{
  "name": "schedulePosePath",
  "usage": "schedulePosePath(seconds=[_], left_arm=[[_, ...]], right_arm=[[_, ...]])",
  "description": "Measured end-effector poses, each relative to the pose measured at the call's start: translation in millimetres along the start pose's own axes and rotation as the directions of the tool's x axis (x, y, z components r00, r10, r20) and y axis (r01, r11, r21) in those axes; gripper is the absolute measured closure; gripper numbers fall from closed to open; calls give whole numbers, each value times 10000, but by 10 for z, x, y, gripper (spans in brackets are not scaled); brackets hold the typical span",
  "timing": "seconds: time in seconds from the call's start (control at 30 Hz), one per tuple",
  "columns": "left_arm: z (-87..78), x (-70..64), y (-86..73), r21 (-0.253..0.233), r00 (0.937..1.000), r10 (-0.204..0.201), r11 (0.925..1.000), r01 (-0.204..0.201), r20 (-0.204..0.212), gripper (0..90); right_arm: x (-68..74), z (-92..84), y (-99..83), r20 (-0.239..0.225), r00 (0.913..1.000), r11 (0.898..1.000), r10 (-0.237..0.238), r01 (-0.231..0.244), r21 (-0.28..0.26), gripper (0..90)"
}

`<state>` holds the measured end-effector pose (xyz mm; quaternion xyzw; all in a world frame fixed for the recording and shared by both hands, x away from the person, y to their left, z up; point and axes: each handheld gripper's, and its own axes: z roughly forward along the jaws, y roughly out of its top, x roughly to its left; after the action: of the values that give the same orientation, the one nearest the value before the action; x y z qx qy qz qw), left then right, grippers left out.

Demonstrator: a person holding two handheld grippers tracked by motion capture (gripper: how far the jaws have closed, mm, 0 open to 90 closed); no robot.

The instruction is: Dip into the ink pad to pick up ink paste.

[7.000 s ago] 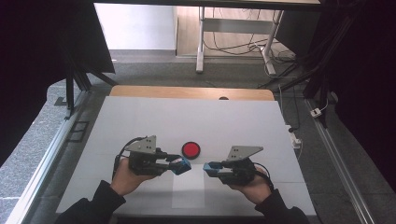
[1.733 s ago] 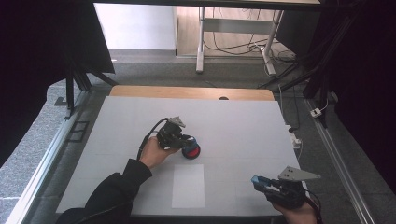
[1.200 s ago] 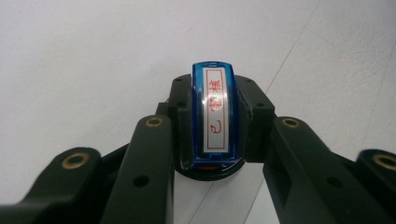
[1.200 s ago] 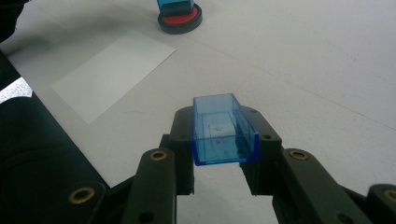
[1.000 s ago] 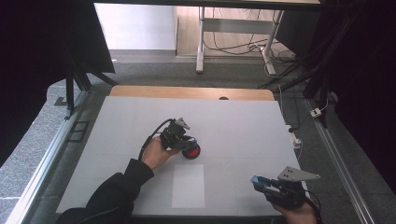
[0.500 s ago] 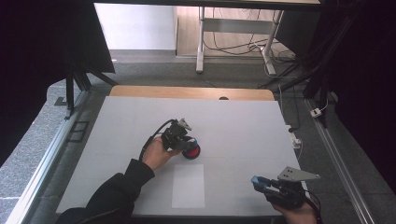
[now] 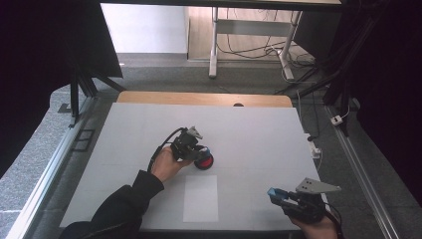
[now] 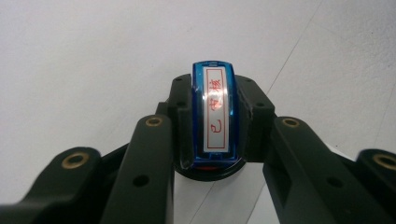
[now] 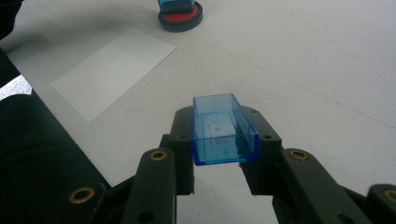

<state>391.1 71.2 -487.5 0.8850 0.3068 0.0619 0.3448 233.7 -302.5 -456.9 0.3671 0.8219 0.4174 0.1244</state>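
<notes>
Stamp (image 8: 215, 119) in left claw (image 7: 198, 151) on ink pad (image 7: 204, 162); right claw (image 7: 278, 196) near table edge (image 7: 219, 230)

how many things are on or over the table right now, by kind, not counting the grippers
stamp, blue, held in the left gripper, pressed on the pad: 1
ink pad, round, red in a black rim: 1
stamp cap, clear blue, held in the right gripper: 1
paper sheet, white, flat on the table: 1
total: 4
</notes>
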Motion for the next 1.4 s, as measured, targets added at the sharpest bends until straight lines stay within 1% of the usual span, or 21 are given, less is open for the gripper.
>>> schedulePosePath(seconds=[0.1,0.17,0.2,0.3,0.4,0.47,0.57,0.67,0.73,0.8,0.93,1.07,1.4], left_arm=[[-6,14,-4,-56,10000,-16,10000,16,70,708],[-11,35,-7,-141,9997,-104,9998,107,214,707],[-17,44,-11,-247,9995,-87,9997,94,306,707],[-98,73,1,-668,9983,-229,9974,265,543,707],[-203,77,16,-1069,9981,-173,9940,236,590,706],[-278,71,24,-1302,9986,-135,9913,201,514,706],[-350,56,29,-1499,9988,-58,9886,130,481,706],[-363,32,34,-1442,9993,97,9895,-42,371,706],[-354,12,35,-1453,9994,141,9893,-95,310,706],[-335,-2,34,-1391,9993,158,9902,-111,333,706],[-280,-18,24,-1217,9993,190,9925,-149,326,706],[-198,-25,1,-965,9993,250,9951,-224,264,706],[-45,-19,-30,-527,9995,112,9986,-97,280,706]], right_arm=[[0,-1,0,-1,10000,10000,-3,3,-12,680],[-3,0,-1,-36,10000,10000,18,-18,-25,680],[-6,-2,-2,-49,10000,10000,20,-20,-30,680],[-8,-6,-1,-22,10000,10000,-3,3,-6,680],[-8,-5,-4,-72,10000,10000,28,-29,-64,680],[-8,-5,-4,-77,10000,10000,23,-23,-60,680],[-6,-7,-2,-24,10000,10000,5,-5,-7,680],[-6,-6,-1,-22,10000,10000,9,-9,-2,680],[-6,-5,-1,-19,10000,10000,7,-7,1,680],[-7,-6,-1,-20,10000,10000,8,-8,-2,680],[-10,-5,-2,-77,10000,10000,21,-22,-8,680],[-7,-7,-2,-37,10000,10000,8,-8,2,680],[-9,-5,-5,-104,9999,10000,33,-34,-51,680]])
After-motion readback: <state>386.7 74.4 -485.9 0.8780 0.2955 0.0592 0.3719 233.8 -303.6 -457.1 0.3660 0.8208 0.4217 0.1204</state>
